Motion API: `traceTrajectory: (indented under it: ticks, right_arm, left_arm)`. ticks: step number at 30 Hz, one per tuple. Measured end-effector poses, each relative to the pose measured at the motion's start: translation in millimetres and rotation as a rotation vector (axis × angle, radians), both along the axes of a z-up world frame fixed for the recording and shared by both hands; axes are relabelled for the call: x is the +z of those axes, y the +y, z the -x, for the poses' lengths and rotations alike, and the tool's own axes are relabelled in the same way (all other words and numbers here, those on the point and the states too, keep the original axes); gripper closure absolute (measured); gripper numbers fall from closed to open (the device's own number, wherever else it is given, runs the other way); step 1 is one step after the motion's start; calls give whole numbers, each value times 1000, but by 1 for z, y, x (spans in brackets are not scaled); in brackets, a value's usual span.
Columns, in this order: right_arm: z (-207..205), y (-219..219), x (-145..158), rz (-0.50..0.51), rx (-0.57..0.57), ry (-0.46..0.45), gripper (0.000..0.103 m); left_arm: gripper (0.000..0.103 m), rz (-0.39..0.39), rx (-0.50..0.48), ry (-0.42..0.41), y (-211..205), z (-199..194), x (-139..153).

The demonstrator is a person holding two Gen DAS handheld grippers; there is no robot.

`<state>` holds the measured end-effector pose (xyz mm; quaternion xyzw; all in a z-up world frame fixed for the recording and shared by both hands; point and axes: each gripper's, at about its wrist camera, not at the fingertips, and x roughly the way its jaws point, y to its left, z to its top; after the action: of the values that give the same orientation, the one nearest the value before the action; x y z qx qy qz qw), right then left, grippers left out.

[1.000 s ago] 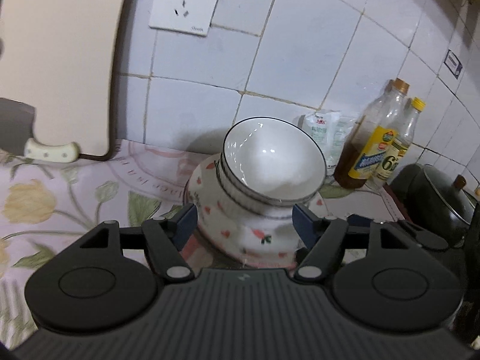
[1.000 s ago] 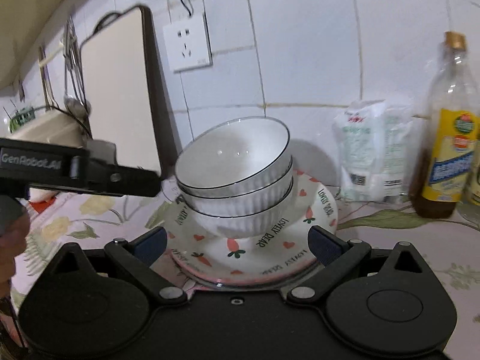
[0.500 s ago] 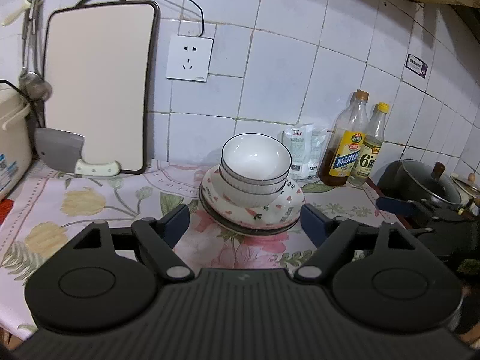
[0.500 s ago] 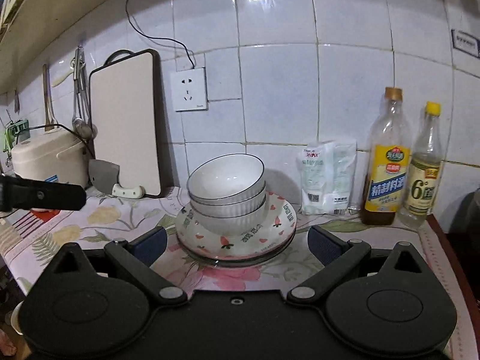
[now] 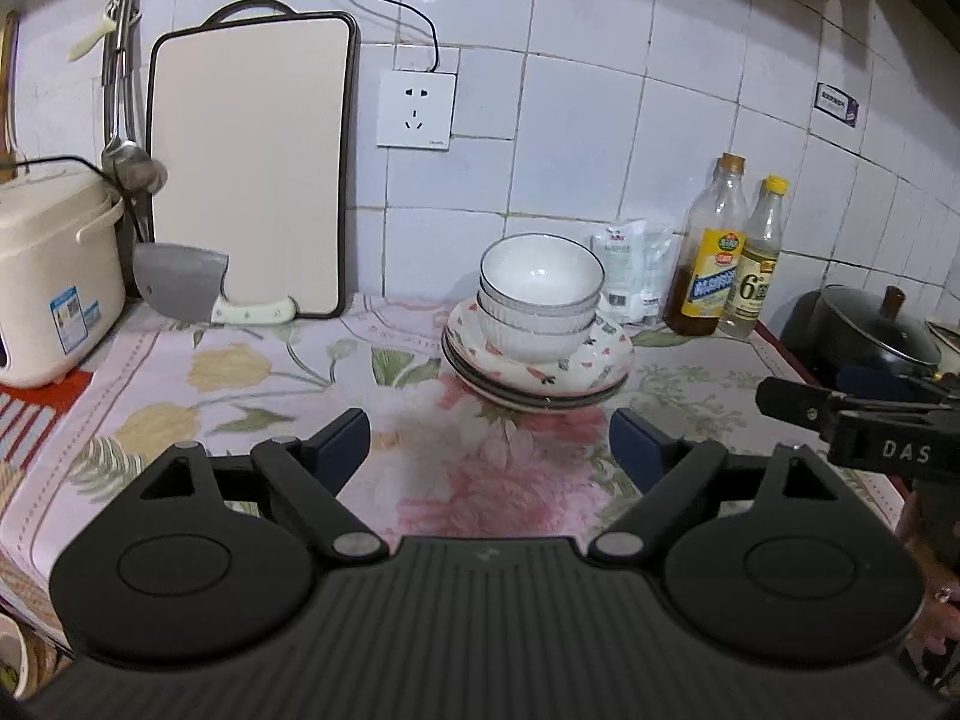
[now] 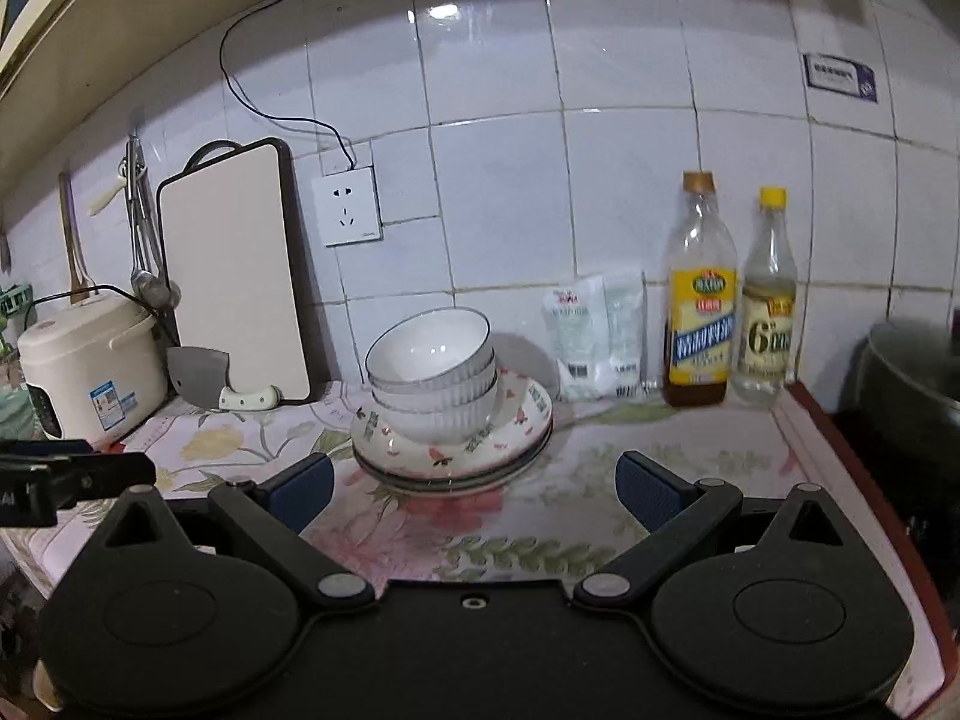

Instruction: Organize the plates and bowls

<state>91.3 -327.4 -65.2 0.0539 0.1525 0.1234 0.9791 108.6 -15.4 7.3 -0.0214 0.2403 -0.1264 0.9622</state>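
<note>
White ribbed bowls (image 5: 540,294) sit nested on a stack of patterned plates (image 5: 600,360) near the tiled back wall; the bowls (image 6: 435,372) and the plates (image 6: 528,426) also show in the right wrist view. My left gripper (image 5: 489,450) is open and empty, well in front of the stack. My right gripper (image 6: 474,489) is open and empty, also in front of the stack and apart from it. The right gripper's body shows at the right edge of the left wrist view (image 5: 870,426).
A floral cloth (image 5: 240,396) covers the counter. A cutting board (image 5: 252,180) and cleaver (image 5: 180,291) lean on the wall at left, beside a rice cooker (image 5: 48,288). Two bottles (image 6: 702,300) and a white packet (image 6: 594,336) stand right of the stack. A black pot (image 5: 870,330) sits far right.
Both grippers have pulled back from the stack of bowls and plates, which now looks smaller and farther away. The stack has stayed in place.
</note>
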Motion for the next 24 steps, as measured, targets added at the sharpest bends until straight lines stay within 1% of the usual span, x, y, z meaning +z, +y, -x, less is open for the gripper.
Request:
traceTrajectory:
  ticks: [3,5,7,9,11,13,17,19,22,24]
  right_arm:
    - [12,4,-4,22,-25,-4,1]
    - [22,8,-5,45,-37,-3,1]
    - [30,10,-6,54,-42,4,0]
    - [39,13,-6,71,-59,11,0]
    - [47,16,-6,96,-79,11,0]
    - [54,15,-5,119,-66,25,0]
    - [71,9,-2,97,-136,7,0]
    - [77,6,-1,81,-156,7,0]
    - [85,7,-1,106,-182,7,0]
    - [89,7,-1,102,-205,6,0]
  left_arm:
    - [13,3,-14,-5,2,12,-3]
    - [9,9,-1,-17,3,20,-4]
    - [6,9,15,-33,5,27,-5]
    - [2,-8,34,-47,6,32,-7]
    - [0,-50,63,-62,4,37,-8]
    - [0,-96,100,-80,1,42,-9]
    - [0,-145,167,-101,0,50,-9]
    - [0,-151,181,-90,1,53,-9]
    - [0,-143,169,-72,3,56,-10]
    - [0,-138,168,-62,4,58,-12]
